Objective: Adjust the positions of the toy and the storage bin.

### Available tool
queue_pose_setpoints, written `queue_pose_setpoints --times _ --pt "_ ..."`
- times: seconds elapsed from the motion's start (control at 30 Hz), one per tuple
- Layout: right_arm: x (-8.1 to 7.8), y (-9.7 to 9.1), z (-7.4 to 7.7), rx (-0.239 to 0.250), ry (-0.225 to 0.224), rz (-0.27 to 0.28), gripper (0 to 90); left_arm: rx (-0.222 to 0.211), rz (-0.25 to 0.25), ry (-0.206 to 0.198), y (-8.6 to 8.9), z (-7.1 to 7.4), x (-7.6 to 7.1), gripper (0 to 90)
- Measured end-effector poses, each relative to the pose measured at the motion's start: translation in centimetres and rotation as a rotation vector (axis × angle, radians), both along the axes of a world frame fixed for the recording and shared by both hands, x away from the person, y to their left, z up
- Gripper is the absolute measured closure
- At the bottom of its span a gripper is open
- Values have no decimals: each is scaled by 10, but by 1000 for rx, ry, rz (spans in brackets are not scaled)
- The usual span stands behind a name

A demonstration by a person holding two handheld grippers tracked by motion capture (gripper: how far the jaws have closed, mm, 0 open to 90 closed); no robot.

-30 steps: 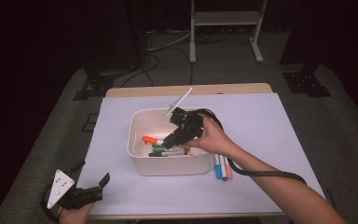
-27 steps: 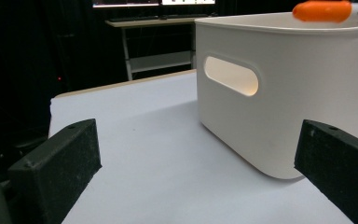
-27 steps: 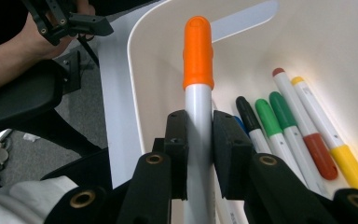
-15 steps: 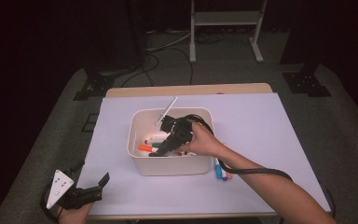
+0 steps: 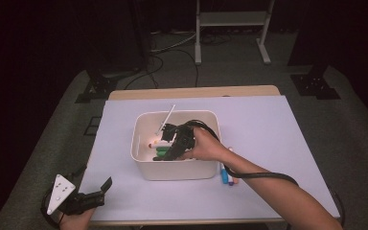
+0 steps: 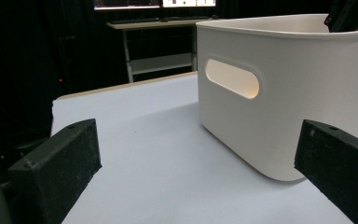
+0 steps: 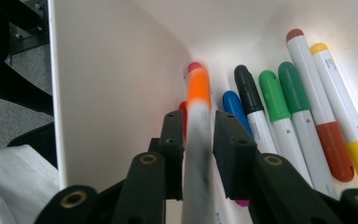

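A white bin (image 5: 141,122) stands mid-table on the pale sheet. My right gripper (image 5: 162,153) reaches down into it. In the right gripper view an orange-capped marker (image 7: 199,93) runs between the right gripper's (image 7: 199,126) jaws, blurred and close to the bin wall (image 7: 112,84). The jaws have just been opening and stand slightly off the marker. Blue (image 7: 233,105), black (image 7: 247,84), green (image 7: 272,91), red-brown (image 7: 307,70) and yellow (image 7: 335,79) markers lie on the bin floor. My left gripper (image 5: 100,191) rests open at the table's front left corner, empty, facing the bin (image 6: 279,116).
A few markers (image 5: 227,177) lie on the sheet just right of the bin's front corner. The right gripper's cable (image 5: 263,175) trails across the sheet along the forearm. A metal stand (image 5: 230,19) and dark floor lie beyond the table's far edge.
My right hand has sunk lower into the bin and shifted left, carrying the orange-capped marker down toward the floor of the bin. The left gripper has stayed put.
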State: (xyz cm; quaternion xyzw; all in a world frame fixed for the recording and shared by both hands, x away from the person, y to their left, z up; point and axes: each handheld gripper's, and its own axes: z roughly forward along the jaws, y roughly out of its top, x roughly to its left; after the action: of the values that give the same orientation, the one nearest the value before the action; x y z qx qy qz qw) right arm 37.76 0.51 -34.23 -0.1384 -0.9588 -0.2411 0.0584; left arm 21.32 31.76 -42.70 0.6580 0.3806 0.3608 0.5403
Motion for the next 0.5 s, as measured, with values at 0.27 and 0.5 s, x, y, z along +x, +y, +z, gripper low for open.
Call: queue_pose_setpoints --times 0.27,0.5 --pt "-4 -9 11 30 -26 -11 689 2 -1 1 -1 0 1 0" --pt "-8 -29 32 89 -50 -37 660 3 -1 2 -1 -1 0 0"
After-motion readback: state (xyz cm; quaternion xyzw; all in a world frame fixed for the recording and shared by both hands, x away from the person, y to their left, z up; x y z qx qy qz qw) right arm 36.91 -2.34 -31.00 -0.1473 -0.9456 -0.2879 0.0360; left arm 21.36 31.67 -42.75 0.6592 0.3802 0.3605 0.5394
